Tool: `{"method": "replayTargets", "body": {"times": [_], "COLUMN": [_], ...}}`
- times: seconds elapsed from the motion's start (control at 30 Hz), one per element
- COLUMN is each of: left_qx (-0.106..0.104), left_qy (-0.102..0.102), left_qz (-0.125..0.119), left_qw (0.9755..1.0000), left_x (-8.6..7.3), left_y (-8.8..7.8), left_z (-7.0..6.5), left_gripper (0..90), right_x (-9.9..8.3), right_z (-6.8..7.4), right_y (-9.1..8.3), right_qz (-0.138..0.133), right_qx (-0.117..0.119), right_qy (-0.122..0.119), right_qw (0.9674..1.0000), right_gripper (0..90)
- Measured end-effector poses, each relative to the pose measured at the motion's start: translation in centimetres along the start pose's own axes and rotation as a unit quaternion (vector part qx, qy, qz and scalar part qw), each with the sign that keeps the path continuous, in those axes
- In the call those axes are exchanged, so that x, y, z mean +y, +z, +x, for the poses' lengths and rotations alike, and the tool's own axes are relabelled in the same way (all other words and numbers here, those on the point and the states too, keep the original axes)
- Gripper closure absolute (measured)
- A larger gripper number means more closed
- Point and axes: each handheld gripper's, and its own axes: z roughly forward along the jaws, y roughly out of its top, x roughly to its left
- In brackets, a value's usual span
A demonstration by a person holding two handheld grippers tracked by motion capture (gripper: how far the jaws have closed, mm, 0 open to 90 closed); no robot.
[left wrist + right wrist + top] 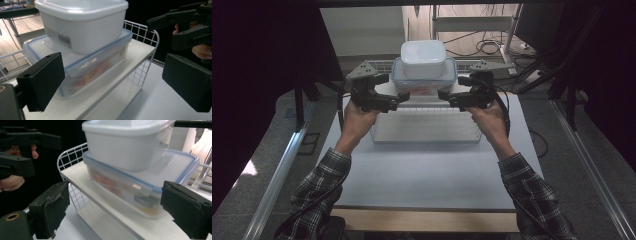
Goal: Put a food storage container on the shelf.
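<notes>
A white opaque lidded box (423, 57) (82, 25) (125, 147) sits on top of a clear food box with a blue-rimmed lid (424, 86) (100, 65) (140, 187). Both rest on the top board of a white wire rack (427, 127) (140, 52) (82, 177). My left gripper (399, 100) (115, 80) is open just left of the clear box, jaws wide and touching nothing. On the opposite side my right gripper (447, 97) (115, 207) is open too, with the clear box's corner between its pads but untouched.
The rack stands at the back of a white table (427, 185). Black curtains (267, 60) hang on both sides. A metal frame with cables (482, 35) stands behind the rack. Aluminium rails (277, 180) run along the table's sides.
</notes>
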Motion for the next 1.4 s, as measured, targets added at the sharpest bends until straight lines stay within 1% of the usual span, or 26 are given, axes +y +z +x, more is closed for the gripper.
{"method": "replayTargets", "body": {"times": [0.1,0.2,0.27,0.37,0.53,0.67,0.83,1.07,1.2,1.27,1.4], "left_qx": [-0.001,-0.009,-0.017,-0.017,-0.023,-0.029,-0.037,-0.038,-0.032,-0.032,-0.027], "left_qy": [-0.002,-0.006,-0.002,0.004,0.011,0.013,0.009,0.011,0.011,0.006,-0.002], "left_qz": [-0.001,0.001,0.007,0.013,0.025,0.028,0.03,0.04,0.042,0.044,0.05], "left_qw": [1.0,0.9999,0.9998,0.9998,0.9993,0.9991,0.9988,0.9984,0.9985,0.9985,0.9984], "left_x": [-0.8,-1.6,-2.2,-3.0,-4.3,-5.3,-6.6,-8.3,-9.4,-10.1,-11.8], "left_y": [-0.2,-0.4,-0.5,-0.6,-0.6,-0.7,-0.7,-0.7,-0.7,-0.6,-0.5], "left_z": [-0.3,-0.7,-0.9,-1.5,-2.3,-3.0,-3.7,-4.5,-5.0,-5.1,-5.2], "left_gripper": [3.8,3.7,3.8,3.8,3.6,3.1,3.1,3.1,2.9,2.9,2.9], "right_x": [-0.8,-1.6,-2.1,-2.8,-4.0,-4.9,-6.1,-7.9,-8.9,-9.6,-10.8], "right_z": [0.2,0.3,0.5,0.8,1.2,1.5,1.7,2.1,2.4,2.6,2.6], "right_y": [0.0,-0.1,-0.1,-0.1,-0.2,-0.3,-0.6,-0.9,-1.0,-1.0,-0.9], "right_qz": [0.004,0.009,0.013,0.017,0.022,0.027,0.028,0.035,0.04,0.046,0.057], "right_qx": [0.001,0.003,0.006,0.01,0.016,0.023,0.026,0.031,0.033,0.034,0.033], "right_qy": [-0.003,-0.005,-0.006,-0.009,-0.013,-0.014,-0.013,-0.013,-0.019,-0.025,-0.026], "right_qw": [1.0,0.9999,0.9999,0.9998,0.9995,0.9993,0.9992,0.9988,0.9985,0.998,0.9975], "right_gripper": [7.6,6.9,6.5,5.9,5.0,4.2,3.9,3.4,2.1,1.2,0.0]}}
